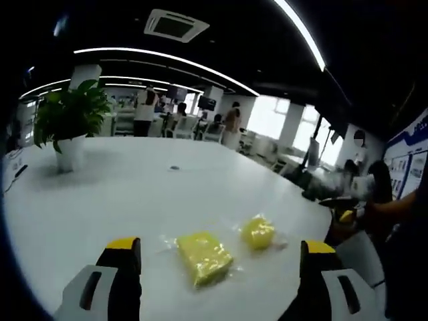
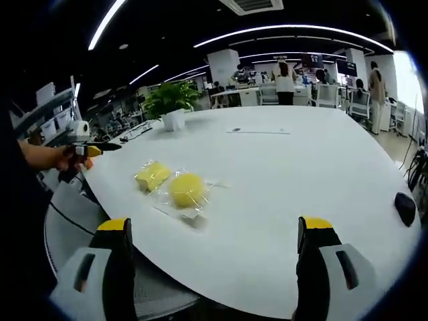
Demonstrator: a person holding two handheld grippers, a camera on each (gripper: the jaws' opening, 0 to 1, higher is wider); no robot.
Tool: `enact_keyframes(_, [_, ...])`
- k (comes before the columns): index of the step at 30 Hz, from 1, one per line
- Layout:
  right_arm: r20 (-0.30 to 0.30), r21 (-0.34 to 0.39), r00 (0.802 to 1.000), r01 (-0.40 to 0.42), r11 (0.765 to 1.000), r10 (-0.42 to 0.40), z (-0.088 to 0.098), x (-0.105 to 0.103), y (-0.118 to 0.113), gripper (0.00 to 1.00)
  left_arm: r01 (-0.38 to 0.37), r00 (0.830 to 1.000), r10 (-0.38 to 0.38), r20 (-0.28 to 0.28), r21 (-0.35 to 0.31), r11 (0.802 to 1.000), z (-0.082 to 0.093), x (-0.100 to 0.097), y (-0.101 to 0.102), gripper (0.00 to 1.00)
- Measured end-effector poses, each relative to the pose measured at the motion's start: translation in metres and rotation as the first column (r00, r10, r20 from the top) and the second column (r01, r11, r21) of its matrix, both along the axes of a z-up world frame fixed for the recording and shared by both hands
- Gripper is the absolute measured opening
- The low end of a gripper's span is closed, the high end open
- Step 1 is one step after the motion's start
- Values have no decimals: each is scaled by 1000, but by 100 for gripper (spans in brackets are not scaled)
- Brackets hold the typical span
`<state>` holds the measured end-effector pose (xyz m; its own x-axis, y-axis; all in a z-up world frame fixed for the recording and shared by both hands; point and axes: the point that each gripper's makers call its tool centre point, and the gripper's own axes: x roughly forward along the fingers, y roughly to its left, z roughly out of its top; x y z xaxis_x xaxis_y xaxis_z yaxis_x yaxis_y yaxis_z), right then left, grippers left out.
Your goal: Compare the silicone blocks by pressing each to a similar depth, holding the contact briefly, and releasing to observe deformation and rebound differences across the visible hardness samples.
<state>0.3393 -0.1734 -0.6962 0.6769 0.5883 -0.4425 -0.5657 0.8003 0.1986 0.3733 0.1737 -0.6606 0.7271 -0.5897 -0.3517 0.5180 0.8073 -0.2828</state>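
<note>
Two yellow silicone blocks lie in clear plastic wrap on the white table (image 1: 120, 200). The rectangular block (image 1: 204, 257) sits just ahead of my left gripper (image 1: 221, 245), between its two wide-apart jaws. To its right lies the round block (image 1: 257, 232). The left gripper is open and empty. In the right gripper view the rectangular block (image 2: 152, 176) and round block (image 2: 187, 189) lie side by side near the table's edge, ahead and left of my right gripper (image 2: 215, 224), which is open, empty and clear of both. A hand holds the left gripper (image 2: 90, 151) at that view's left.
A potted plant (image 1: 70, 117) (image 2: 170, 100) stands far back on the table. A black object (image 2: 404, 207) lies at the table's right edge and a flat sheet (image 2: 257, 131) lies farther off. A chair (image 2: 73, 214) sits below the near edge. People stand in the office behind.
</note>
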Motion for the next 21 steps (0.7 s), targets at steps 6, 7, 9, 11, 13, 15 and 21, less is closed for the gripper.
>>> enact_keyframes(6, [0, 9, 1000, -19, 1000, 19, -1, 1, 1, 96, 22, 1000, -22, -9, -8, 1000, 7, 16, -15, 100])
enact_keyframes(7, [0, 10, 1000, -18, 1000, 18, -1, 2, 2, 96, 27, 1000, -27, -7, 1, 1000, 7, 21, -16, 100])
enact_keyframes(9, [0, 12, 1000, -17, 1000, 17, -1, 3, 2, 96, 38, 999, -38, -12, 9, 999, 7, 27, -19, 100])
enact_keyframes(11, [0, 15, 1000, -18, 1000, 18, -1, 5, 2, 96, 41, 999, -41, -14, 15, 999, 7, 33, -22, 100])
enact_keyframes(13, [8, 20, 1000, -14, 1000, 14, 1, 7, 1, 96, 54, 998, -54, -30, 24, 998, 5, 38, -27, 100])
enact_keyframes(15, [11, 19, 1000, -10, 1000, 10, 2, 9, 0, 96, 66, 997, -65, -39, 27, 997, 3, 45, -32, 100])
enact_keyframes(21, [18, -7, 1000, -7, 1000, 8, -1, 11, -4, 96, 89, 995, -86, -59, 44, 995, -3, 55, -45, 100])
